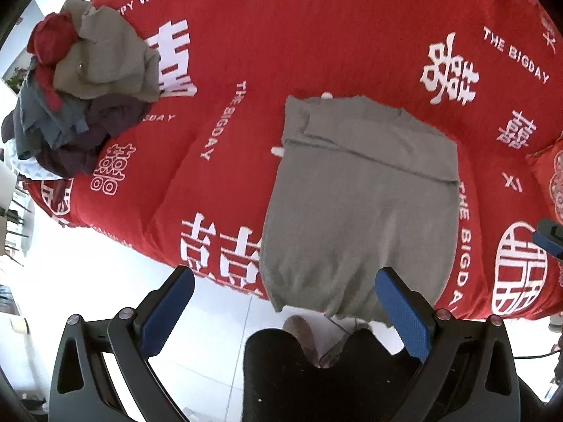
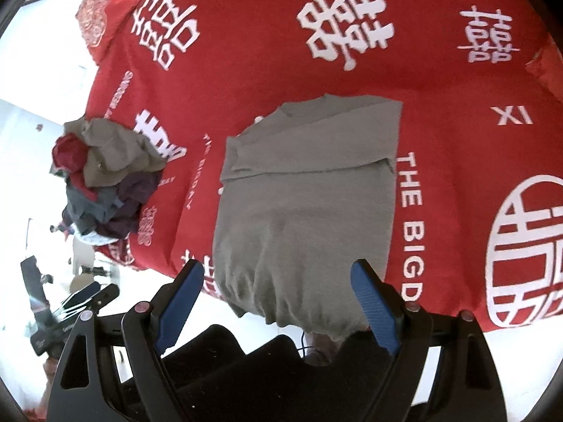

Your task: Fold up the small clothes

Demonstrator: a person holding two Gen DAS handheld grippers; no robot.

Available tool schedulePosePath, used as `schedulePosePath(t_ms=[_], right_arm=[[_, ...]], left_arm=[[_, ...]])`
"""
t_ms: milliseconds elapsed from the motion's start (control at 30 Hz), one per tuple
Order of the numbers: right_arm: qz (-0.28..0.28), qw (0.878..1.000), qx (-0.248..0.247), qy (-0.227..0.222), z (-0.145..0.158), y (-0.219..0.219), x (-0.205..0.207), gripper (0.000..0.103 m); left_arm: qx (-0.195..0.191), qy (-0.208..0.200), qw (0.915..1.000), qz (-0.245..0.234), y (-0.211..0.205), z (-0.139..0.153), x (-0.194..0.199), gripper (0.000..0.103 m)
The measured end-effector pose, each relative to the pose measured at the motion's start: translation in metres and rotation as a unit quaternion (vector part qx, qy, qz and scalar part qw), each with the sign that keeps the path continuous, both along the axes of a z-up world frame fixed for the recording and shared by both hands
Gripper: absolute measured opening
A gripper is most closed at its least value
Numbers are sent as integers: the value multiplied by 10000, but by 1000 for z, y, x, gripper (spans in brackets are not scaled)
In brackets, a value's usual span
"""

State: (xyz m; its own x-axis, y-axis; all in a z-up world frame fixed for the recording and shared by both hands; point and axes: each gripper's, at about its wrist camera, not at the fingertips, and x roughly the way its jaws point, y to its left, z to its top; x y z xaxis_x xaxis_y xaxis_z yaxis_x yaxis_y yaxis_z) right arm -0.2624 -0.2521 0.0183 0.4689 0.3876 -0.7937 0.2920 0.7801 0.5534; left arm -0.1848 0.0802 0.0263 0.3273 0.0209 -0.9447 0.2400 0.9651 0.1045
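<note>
A grey garment [image 1: 362, 211] lies flat on the red bedspread [image 1: 316, 42], its sleeves folded in across the top and its hem hanging over the near edge. It also shows in the right wrist view [image 2: 306, 207]. My left gripper [image 1: 284, 274] is open and empty, held above the near edge with the hem between and beyond its fingers. My right gripper [image 2: 278, 267] is open and empty, above the same hem. The left gripper also shows at the lower left of the right wrist view [image 2: 81, 299].
A pile of unfolded clothes [image 1: 77, 95], grey, red, blue and purple, sits at the bed's left end, also in the right wrist view [image 2: 109, 179]. A red pillow [image 2: 102, 17] lies at the far left. White floor [image 1: 105, 292] and the person's dark legs [image 1: 299, 379] are below.
</note>
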Motion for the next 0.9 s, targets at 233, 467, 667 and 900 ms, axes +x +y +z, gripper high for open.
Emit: schedulePosePath(t_ms=[233,467,667,900], right_arm=[[112,9994,101,324,-24,4,-2,88],[-148,9982,189,558,-46,7,-5,88],[-319,9971,174,676,-61,15,-9,88],[-404,9957,215,809,-80,25,-16,88]], left_arm=[[4,272,9996,42,12,-21,8,103],[62,433,9988,-223,23,-40,23,103],[87,590,9972,-441,33,-55,29,103],[61,863,9947,-556,45,-83,34,103]])
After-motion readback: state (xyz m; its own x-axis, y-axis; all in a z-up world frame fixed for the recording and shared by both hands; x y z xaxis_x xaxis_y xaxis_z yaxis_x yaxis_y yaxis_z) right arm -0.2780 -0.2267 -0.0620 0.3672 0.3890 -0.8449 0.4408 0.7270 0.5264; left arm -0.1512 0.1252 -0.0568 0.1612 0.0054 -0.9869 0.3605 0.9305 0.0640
